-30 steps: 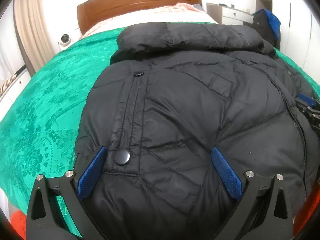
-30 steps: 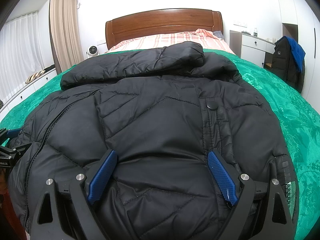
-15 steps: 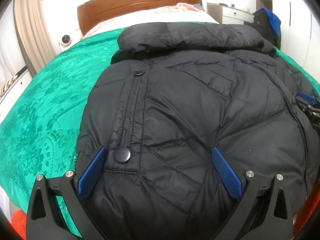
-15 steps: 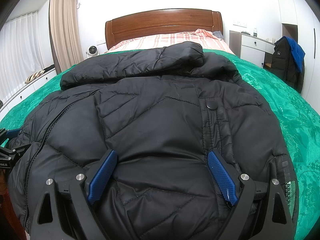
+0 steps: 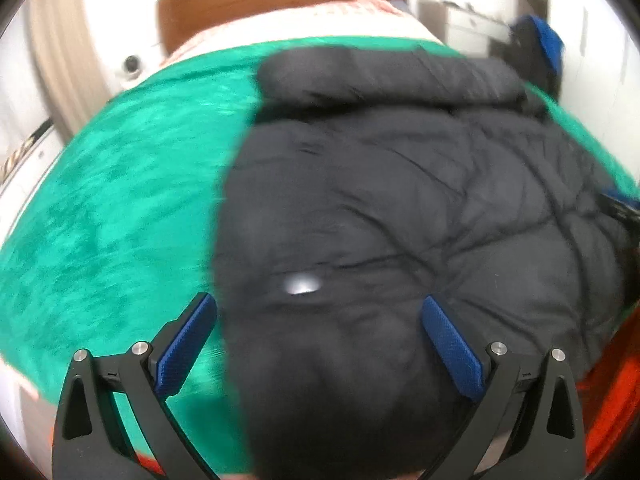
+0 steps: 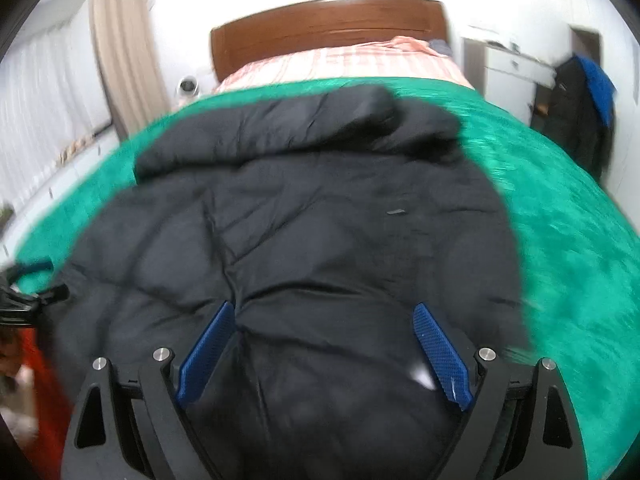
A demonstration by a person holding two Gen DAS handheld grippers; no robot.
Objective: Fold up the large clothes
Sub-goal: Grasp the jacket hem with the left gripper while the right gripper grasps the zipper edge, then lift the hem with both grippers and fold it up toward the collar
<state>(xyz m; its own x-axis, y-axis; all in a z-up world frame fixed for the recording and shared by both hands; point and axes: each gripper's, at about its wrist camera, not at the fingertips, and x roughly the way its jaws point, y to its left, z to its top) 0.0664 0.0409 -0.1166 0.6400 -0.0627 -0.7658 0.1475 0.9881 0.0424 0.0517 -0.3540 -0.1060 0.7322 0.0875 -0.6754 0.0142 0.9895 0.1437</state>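
Observation:
A black puffer jacket [image 5: 400,208] lies flat on a green bedspread [image 5: 112,208], collar toward the headboard. It also fills the right wrist view [image 6: 304,240]. My left gripper [image 5: 318,320] is open, jaws wide apart over the jacket's near left hem by a shiny snap button [image 5: 300,284]. My right gripper [image 6: 320,332] is open over the near right hem. Neither holds cloth. Each gripper shows at the other view's edge: the right [image 5: 618,208], the left [image 6: 24,300]. Both views are motion-blurred.
A wooden headboard [image 6: 328,28] and striped pink bedding [image 6: 344,60] are at the far end. A white nightstand [image 6: 508,68] and a hung dark and blue garment [image 6: 584,108] stand at the right. Curtains [image 6: 124,64] hang at the left. Something red [image 5: 608,400] is near the bed's foot.
Both grippers have pulled back and risen quickly, so more bedspread shows around the jacket. The left view shifted left. Both jaws stay wide open.

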